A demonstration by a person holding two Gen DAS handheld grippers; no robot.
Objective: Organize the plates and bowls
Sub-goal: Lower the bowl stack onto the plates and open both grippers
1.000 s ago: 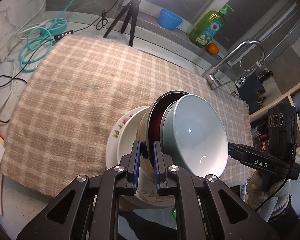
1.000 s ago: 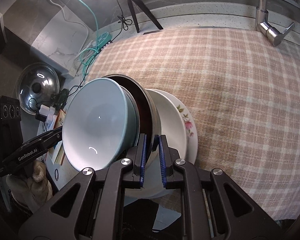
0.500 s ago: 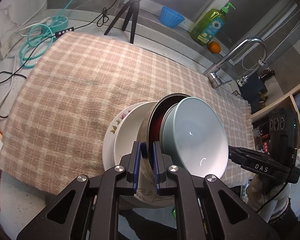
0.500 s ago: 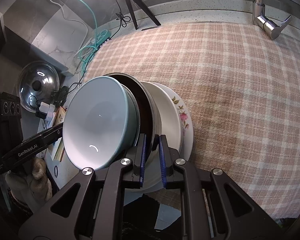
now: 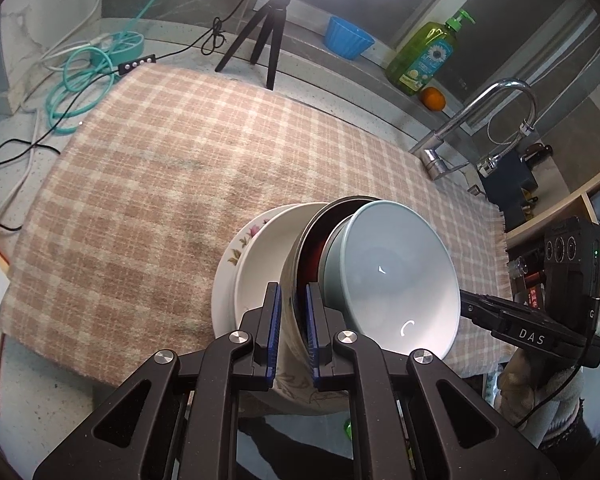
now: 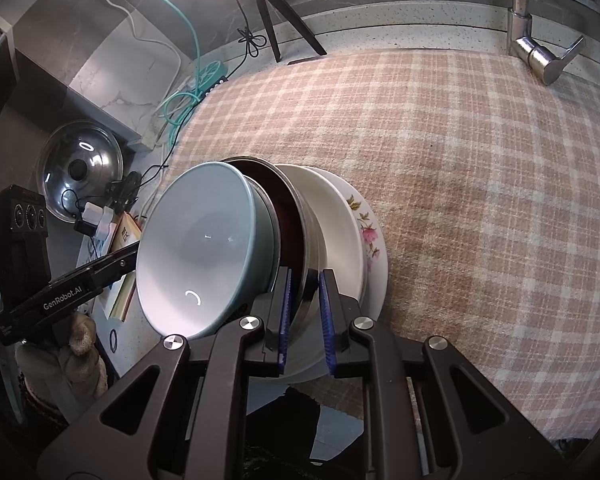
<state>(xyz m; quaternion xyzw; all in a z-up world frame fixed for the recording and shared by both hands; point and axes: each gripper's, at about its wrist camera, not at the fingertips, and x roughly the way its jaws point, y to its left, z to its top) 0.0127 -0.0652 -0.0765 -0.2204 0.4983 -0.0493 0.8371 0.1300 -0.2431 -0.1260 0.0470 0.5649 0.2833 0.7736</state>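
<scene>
A nested stack sits near the front edge of the checked cloth [image 5: 160, 168]. Lowest is a floral plate [image 5: 236, 248] [image 6: 370, 236], then a white bowl [image 5: 268, 256] [image 6: 332, 216]. Above them is a metal-rimmed bowl with a dark red inside [image 5: 312, 240] [image 6: 288, 208]. A pale blue-grey bowl [image 5: 388, 280] [image 6: 204, 248] lies tilted in it. My left gripper [image 5: 292, 292] is shut on the metal-rimmed bowl's wall from one side. My right gripper [image 6: 304, 276] holds the same rim from the opposite side. Each gripper's black body shows at the edge of the other's view.
Behind the cloth stand a black tripod [image 5: 268, 28], a blue cup [image 5: 346, 40], a green soap bottle [image 5: 424, 56], an orange [image 5: 433, 99] and a steel faucet [image 5: 480, 120]. Teal cable [image 5: 84, 84] coils at the far left. A pot lid [image 6: 80, 168] lies beyond the counter's left end.
</scene>
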